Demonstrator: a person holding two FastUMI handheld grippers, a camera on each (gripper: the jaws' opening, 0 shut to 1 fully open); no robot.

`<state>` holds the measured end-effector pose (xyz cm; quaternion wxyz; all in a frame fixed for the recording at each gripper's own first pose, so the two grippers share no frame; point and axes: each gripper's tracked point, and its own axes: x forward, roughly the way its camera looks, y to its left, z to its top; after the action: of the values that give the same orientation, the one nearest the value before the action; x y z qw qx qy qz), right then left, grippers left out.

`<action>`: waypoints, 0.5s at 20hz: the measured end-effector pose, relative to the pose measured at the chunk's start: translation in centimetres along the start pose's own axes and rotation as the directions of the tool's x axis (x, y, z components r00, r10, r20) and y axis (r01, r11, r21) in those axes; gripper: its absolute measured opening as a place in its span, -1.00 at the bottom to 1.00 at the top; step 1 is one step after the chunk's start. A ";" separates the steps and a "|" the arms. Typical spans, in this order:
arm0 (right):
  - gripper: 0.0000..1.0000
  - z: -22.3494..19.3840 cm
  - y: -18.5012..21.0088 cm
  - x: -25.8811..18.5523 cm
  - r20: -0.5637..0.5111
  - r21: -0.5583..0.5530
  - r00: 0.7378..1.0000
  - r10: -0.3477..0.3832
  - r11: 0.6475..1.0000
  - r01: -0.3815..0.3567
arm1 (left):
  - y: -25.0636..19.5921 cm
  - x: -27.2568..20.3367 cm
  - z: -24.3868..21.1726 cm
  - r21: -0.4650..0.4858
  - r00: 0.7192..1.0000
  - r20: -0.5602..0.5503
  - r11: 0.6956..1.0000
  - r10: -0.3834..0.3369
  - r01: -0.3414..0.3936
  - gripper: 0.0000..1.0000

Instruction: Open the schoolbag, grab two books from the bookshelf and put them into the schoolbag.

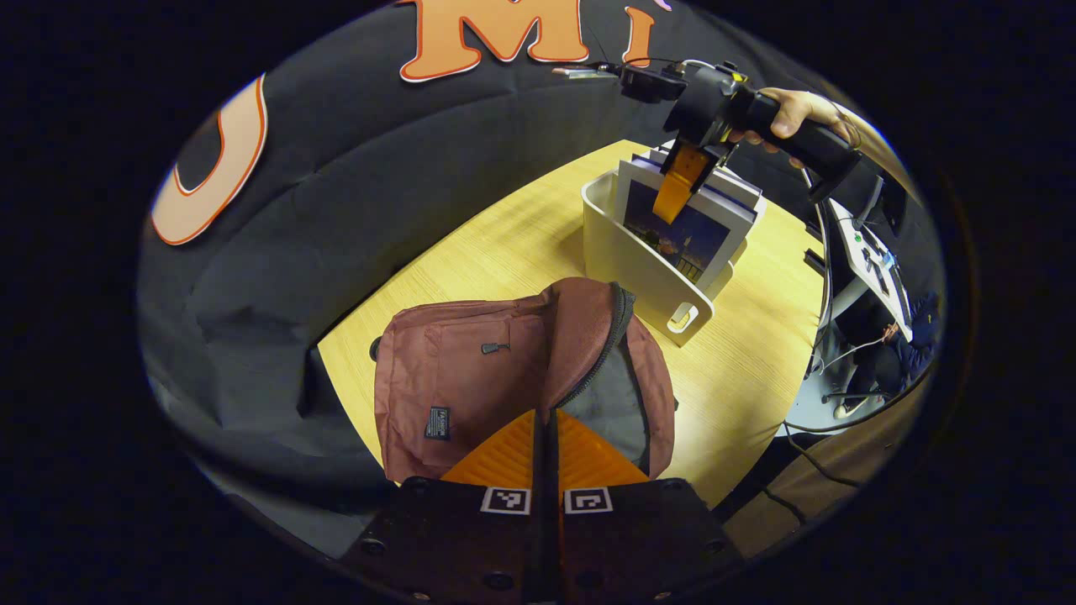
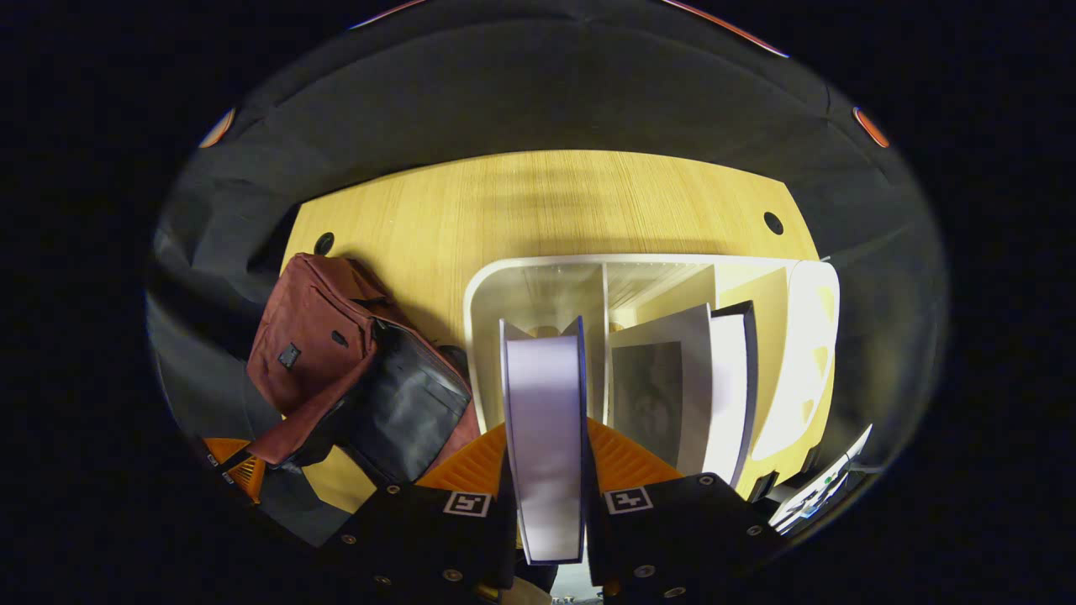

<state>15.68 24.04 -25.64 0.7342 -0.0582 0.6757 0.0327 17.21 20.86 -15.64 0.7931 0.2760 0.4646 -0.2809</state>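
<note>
Wooden table (image 2: 538, 202) bears schoolbag (image 1: 471, 378) and bookshelf (image 2: 790, 353), apparently white.

Open schoolbag (image 1: 471, 378) beside bookshelf (image 1: 639, 269) of books (image 1: 685, 223)

Two hand-held tongs, one closed low, one clamped higher up.

The left tongs (image 1: 546, 424) have fingers pressed together, pointing downward. Far right, a hand (image 1: 794, 113) grips the right tongs (image 1: 677, 189) by the handle, angled down; in the right gripper view their fingers (image 2: 626, 454) squeeze a book (image 2: 546, 437) from both sides.
</note>
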 end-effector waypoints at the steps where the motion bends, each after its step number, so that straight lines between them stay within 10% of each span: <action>1: -0.32 0.1 0.3 -1.3 0.017 0.012 1.000 0.018 1.000 -0.018 | 0.0 0.0 0.0 -0.002 1.000 0.000 1.000 0.001 -0.001 -0.99; 10: -0.35 -1.0 -0.6 -16.9 0.291 0.023 0.945 0.146 0.987 -0.160 | 0.7 0.5 -0.6 -0.028 1.000 0.000 0.999 0.030 -0.030 -0.98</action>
<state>13.35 23.86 -8.88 0.8212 0.0168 0.5644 0.0820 17.57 21.71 -16.18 0.8011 0.2718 0.4641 -0.2626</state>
